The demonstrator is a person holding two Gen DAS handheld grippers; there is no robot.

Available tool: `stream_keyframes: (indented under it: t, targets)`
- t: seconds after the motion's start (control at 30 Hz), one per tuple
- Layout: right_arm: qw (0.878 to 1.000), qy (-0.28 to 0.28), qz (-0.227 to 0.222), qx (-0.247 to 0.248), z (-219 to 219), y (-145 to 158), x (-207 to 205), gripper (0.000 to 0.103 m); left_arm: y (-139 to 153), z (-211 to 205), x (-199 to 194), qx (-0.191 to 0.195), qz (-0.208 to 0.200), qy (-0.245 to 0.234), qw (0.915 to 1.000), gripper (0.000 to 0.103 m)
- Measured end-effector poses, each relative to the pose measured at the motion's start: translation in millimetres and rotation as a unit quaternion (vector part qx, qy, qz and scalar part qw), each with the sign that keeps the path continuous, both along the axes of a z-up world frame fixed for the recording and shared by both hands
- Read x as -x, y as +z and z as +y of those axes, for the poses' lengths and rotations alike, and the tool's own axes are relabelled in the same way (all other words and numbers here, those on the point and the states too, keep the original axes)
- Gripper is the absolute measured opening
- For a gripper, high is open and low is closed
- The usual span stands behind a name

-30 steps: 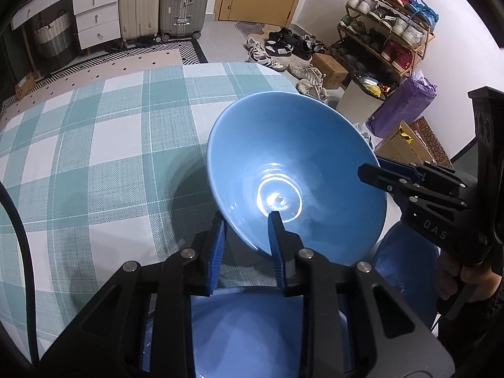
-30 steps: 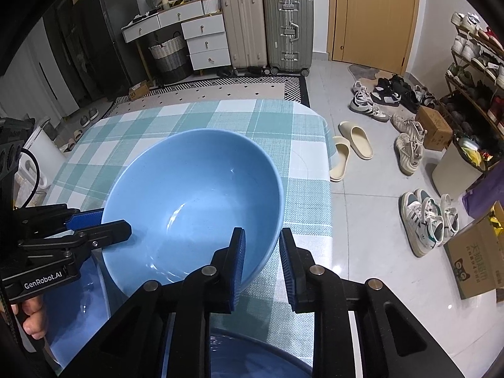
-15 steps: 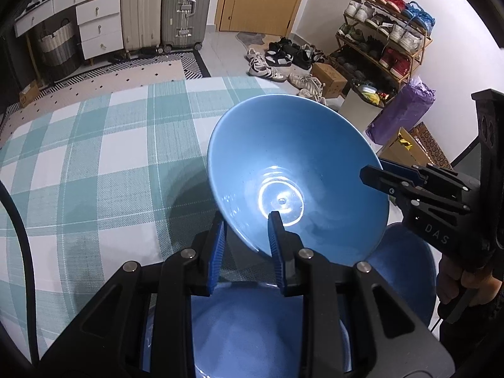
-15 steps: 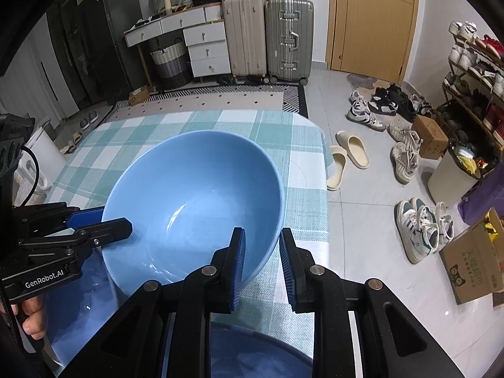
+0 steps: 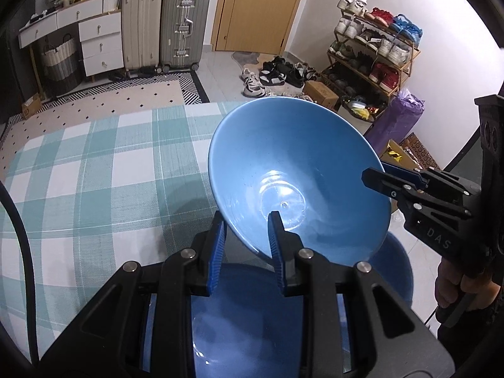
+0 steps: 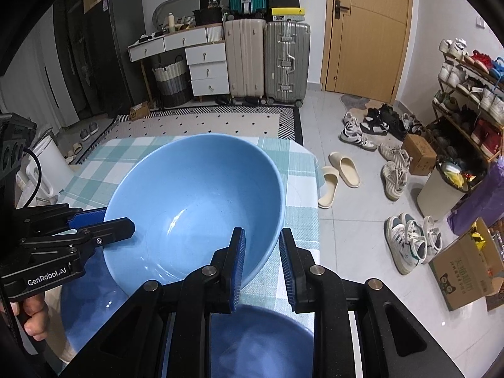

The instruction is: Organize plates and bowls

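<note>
— Two grippers on one light-blue bowl (image 5: 299, 170)?
— Yes: left gripper (image 5: 246, 245) jaws narrow, clamped on near rim; right gripper (image 6: 261, 261) jaws clamped on opposite rim.
— Where?
— Tilted, above checked bench (image 5: 94, 170), over darker blue dishes (image 5: 239, 321).

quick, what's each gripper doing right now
left gripper: closed on the near rim of the blue bowl.
right gripper: closed on the same bowl's opposite rim.
</note>
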State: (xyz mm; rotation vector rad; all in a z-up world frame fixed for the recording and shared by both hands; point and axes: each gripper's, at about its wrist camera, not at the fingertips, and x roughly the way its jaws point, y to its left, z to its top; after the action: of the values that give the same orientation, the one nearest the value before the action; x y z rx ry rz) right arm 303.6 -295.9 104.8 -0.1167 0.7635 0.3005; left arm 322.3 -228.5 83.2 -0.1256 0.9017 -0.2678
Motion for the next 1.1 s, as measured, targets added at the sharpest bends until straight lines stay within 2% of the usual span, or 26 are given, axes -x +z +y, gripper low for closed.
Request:
stream_keyframes:
  t: [0.37,0.67,1.1]
  targets:
    - [1.000,0.005,-0.028,0.000,12.9,28.7,43.1,0.023,34.8,15.0,54.7,0.003,-0.027,0.007,0.9996,0.024]
    - [0.999,0.017,-0.045,-0.004,29.8,40.3,75.7,0.023,58.7,29.7,103.4,0.003,-0.042,0.018,0.9989,0.024]
    - [0.998,0.031,-0.057,-0.005,45.6,39.6,115.0,0.023,66.0,38.3,158.2,0.000,-0.052,0.029,0.9982,0.024]
